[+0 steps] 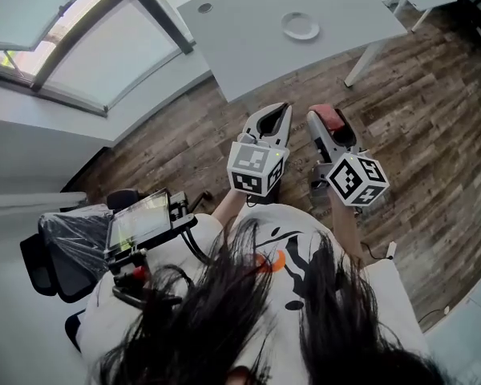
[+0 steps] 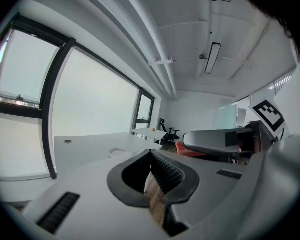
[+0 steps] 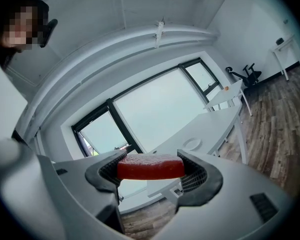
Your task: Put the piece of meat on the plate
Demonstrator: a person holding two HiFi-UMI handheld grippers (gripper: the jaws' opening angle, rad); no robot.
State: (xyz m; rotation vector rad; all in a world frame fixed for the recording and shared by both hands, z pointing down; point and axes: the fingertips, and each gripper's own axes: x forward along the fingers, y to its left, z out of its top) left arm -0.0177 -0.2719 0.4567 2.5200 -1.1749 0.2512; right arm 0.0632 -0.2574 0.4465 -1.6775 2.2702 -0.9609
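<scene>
- Wooden floor, with a white table ahead of you.
- One plate lies on the table, well apart from both your grippers.
- Your right gripper has its jaws clamped on the meat, above the floor.
- Your left gripper has its jaws closed together.

Head view: the table runs off the top edge; hair covers the person's front; the piece of meat shows only as a red sliver inside the right gripper; in the left gripper view the plate is too small to read.
</scene>
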